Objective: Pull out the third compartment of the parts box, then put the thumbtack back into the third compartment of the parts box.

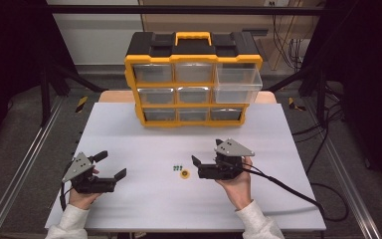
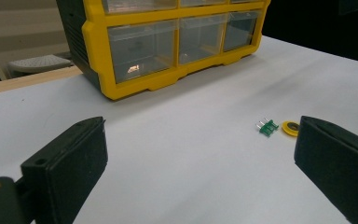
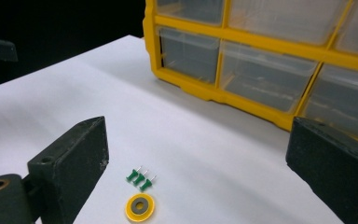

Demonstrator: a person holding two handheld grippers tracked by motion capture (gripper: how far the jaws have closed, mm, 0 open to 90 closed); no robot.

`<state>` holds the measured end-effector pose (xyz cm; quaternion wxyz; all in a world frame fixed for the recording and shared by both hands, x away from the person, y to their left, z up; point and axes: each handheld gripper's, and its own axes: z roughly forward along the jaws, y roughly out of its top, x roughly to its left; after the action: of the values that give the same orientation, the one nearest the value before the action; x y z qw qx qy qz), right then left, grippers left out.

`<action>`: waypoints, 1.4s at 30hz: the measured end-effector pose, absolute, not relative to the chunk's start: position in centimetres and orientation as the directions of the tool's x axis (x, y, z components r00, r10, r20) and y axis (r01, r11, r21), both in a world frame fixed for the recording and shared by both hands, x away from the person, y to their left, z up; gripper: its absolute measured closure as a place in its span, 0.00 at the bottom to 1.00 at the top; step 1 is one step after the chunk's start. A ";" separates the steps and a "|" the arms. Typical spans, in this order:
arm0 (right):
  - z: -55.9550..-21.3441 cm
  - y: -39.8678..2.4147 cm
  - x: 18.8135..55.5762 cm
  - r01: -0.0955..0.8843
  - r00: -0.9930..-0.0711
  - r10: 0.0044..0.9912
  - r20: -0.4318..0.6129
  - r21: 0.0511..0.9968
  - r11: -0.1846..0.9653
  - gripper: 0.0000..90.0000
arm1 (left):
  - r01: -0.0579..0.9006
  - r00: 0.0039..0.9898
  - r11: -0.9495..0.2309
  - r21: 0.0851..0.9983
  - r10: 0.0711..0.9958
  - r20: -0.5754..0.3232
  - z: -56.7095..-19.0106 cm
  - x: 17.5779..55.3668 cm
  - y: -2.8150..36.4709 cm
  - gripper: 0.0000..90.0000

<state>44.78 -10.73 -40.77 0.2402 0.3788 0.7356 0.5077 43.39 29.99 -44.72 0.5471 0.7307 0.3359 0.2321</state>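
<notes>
Right gripper (image 1: 197,166) low over white table (image 1: 129,209), jaws wide open, holding nothing. Yellow ring (image 3: 139,207) lies flat on table between its jaws, near left jaw. Three green pins (image 3: 140,178) lie side by side just beside ring, not touching jaws. In high view, pins and ring sit just left of right gripper.

Left gripper (image 1: 113,166) well apart, near table's left side, jaws wide open too, holding nothing.

Yellow drawer box (image 1: 193,79) stands at table's far edge. Top right drawer (image 1: 237,83) pulled out.

No readable text or label anywhere (cabinet (image 1: 193,79) included).
</notes>
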 end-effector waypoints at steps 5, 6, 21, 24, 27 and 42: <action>-41.9 -9.9 45.4 0.341 -0.600 0.799 0.040 0.916 0.210 0.08 | 0.240 0.667 -0.173 0.955 0.745 -0.032 -44.8 43.5 30.1 0.03; -42.1 -9.8 45.5 0.345 -0.601 0.798 0.041 0.915 0.212 0.08 | 0.239 0.667 -0.173 0.955 0.745 -0.032 -44.8 43.5 30.1 0.03; -44.7 -7.9 47.3 0.410 -0.609 0.793 0.033 0.868 0.279 0.15 | 0.245 0.660 -0.173 0.954 0.751 -0.033 -44.8 43.5 30.2 0.02; -45.0 -7.2 47.5 0.418 -0.618 0.785 0.037 0.861 0.289 0.17 | 0.245 0.660 -0.172 0.954 0.750 -0.035 -44.8 43.5 30.2 0.02; -45.4 -6.3 47.7 0.426 -0.626 0.779 0.033 0.851 0.306 0.21 | 0.248 0.660 -0.173 0.953 0.750 -0.036 -44.9 43.6 30.1 0.02; -48.3 -4.7 48.7 0.507 -0.629 0.776 0.053 0.784 0.358 0.41 | 0.248 0.662 -0.176 0.953 0.749 -0.033 -44.9 43.5 30.1 0.02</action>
<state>48.75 -4.69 -48.28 0.1661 0.3976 0.8069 0.4039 43.51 30.07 -44.91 0.5440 0.7314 0.3407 0.2305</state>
